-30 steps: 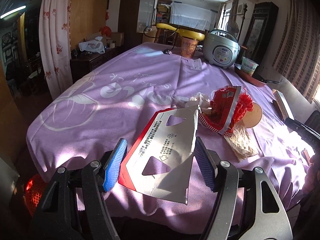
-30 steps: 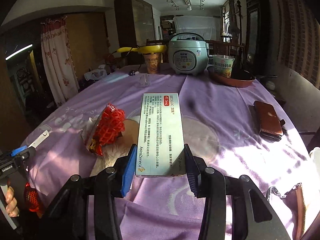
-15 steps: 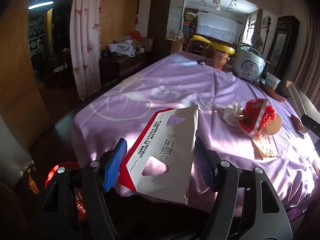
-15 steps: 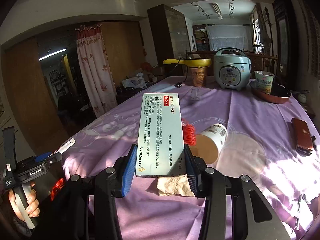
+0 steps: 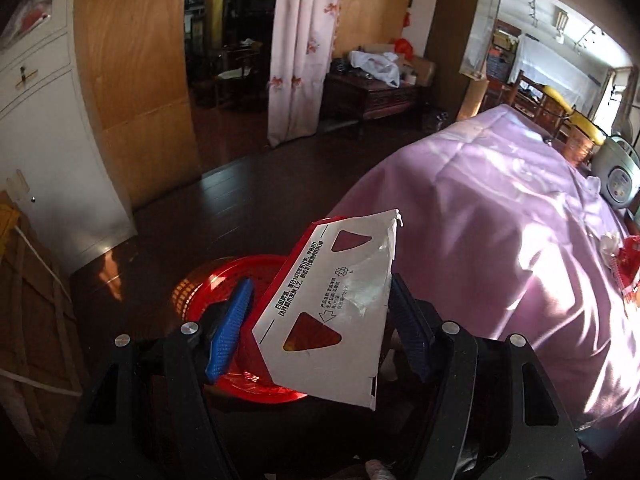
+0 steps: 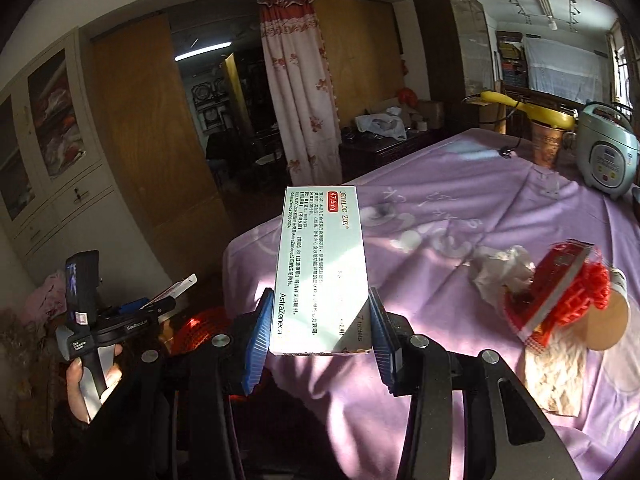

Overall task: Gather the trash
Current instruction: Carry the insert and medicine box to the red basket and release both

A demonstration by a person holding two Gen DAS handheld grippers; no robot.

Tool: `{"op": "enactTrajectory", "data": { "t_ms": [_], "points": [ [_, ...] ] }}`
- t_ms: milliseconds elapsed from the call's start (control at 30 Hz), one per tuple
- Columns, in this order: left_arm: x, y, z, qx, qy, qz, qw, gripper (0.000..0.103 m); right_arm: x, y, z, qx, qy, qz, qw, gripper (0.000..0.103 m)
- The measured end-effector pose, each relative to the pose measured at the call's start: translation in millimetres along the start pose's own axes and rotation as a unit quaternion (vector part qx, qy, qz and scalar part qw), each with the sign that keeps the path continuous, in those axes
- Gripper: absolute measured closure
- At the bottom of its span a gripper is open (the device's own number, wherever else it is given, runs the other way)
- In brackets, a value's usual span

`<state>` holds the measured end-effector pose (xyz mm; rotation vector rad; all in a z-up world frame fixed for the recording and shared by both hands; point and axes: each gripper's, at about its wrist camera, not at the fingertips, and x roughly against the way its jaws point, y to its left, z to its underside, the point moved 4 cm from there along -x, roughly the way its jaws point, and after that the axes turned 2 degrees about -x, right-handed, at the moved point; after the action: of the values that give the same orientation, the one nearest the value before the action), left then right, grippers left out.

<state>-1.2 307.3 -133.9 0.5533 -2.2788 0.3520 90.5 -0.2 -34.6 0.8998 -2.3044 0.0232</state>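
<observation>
My left gripper (image 5: 320,332) is shut on a flattened white and red carton (image 5: 336,304) and holds it above a red mesh bin (image 5: 224,280) on the dark floor beside the table. My right gripper (image 6: 318,336) is shut on a pale green medicine box (image 6: 322,268) over the table's near corner. The left gripper (image 6: 120,320) and the red bin (image 6: 200,328) also show at the lower left of the right wrist view. On the purple cloth lie a crumpled tissue (image 6: 504,272), a red snack bag with red netting (image 6: 560,288), a tipped paper cup (image 6: 612,320) and a brown napkin (image 6: 554,376).
The table with the purple cloth (image 5: 500,220) fills the right side. A rice cooker (image 6: 608,156) and a copper cup (image 6: 548,144) stand at its far end. White cabinets (image 5: 48,120), a wooden partition and a curtain (image 5: 304,48) line the left.
Both grippers have swung left off the table with their loads. The left one now holds the carton over the red bin on the floor. The right one sits over the table's corner.
</observation>
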Motion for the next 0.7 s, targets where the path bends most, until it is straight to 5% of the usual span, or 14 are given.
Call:
{"op": "enactTrajectory", "data": {
  "t_ms": [167, 267, 700],
  "points": [
    [-30.1, 30.7, 12.6, 0.023, 0.034, -0.019, 0.999, 0.034, -35.5, 46.4, -2.4, 0.034, 0.033, -0.026, 0.999, 0.058],
    [-39.2, 46.4, 17.1, 0.042, 0.047, -0.021, 0.9978, 0.024, -56.3, 67.3, 2.5, 0.048, 0.058, -0.038, 0.996, 0.058],
    [-39.4, 89.3, 16.8, 0.08, 0.026, -0.076, 0.9935, 0.011, -152.3, 138.2, 36.2, 0.092, 0.176, -0.094, 0.975, 0.058]
  ]
}}
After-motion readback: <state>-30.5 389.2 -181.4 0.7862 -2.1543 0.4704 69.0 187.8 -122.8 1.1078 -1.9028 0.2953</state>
